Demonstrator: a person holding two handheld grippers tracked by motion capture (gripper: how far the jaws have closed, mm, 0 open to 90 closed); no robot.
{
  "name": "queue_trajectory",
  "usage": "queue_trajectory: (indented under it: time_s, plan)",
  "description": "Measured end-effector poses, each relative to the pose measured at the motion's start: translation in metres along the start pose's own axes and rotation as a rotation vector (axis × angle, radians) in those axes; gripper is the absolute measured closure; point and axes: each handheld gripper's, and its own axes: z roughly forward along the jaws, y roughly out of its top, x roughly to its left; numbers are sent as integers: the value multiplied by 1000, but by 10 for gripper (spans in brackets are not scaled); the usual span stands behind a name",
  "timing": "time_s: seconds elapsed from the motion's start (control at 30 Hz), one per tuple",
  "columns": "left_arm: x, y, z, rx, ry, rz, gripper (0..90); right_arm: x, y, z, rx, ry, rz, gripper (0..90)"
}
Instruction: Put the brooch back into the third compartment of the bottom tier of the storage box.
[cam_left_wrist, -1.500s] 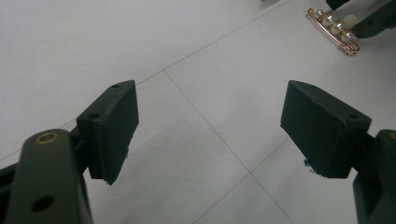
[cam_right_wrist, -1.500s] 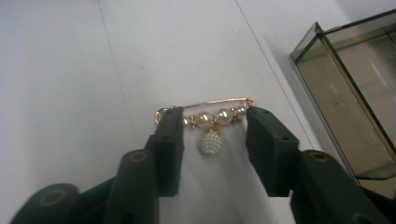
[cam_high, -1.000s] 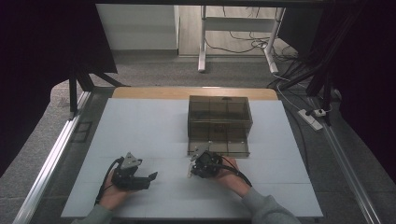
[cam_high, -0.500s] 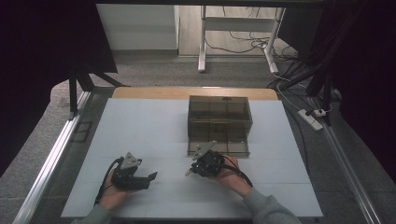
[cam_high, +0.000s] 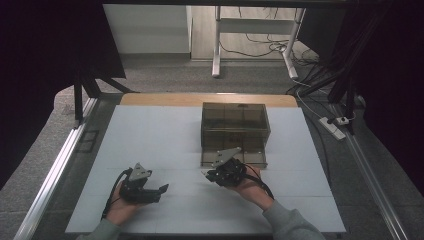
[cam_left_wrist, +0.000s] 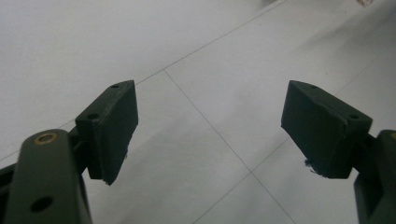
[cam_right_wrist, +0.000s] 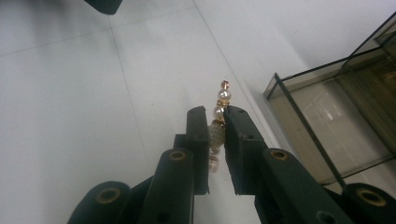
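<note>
Since a second ago the right gripper (cam_high: 214, 171) has lifted a little off the tabletop (cam_high: 165, 135) and drawn slightly back from the front of the smoky clear box (cam_high: 234, 131), while the left gripper (cam_high: 159, 192) has kept its place near the front left.

In the right gripper view, the right gripper's jaws are closed on a string of beads (cam_right_wrist: 220, 116): white pearls, small gold spacers and a glittery grey bead. The string stands upright between the pads, with its top pearls rising above the tips and one more pearl showing below the grip. It hangs over the white tabletop, just beside the box's open front corner.

The left gripper's jaws are spread wide with nothing between them, only the seamed white surface beneath.
</note>
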Motion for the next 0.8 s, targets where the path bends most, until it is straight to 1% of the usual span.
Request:
queue_trajectory:
  time_s: [0.37,0.77,0.8]
  plan:
    - [0,0,0,1,-1,1,198,-8,2,-22,-60,-47,16,793]
    - [0,0,1,3,0,4,197,-16,2,-41,-99,-100,38,793]
    - [0,0,1,4,0,4,196,-17,2,-42,-104,-97,41,793]
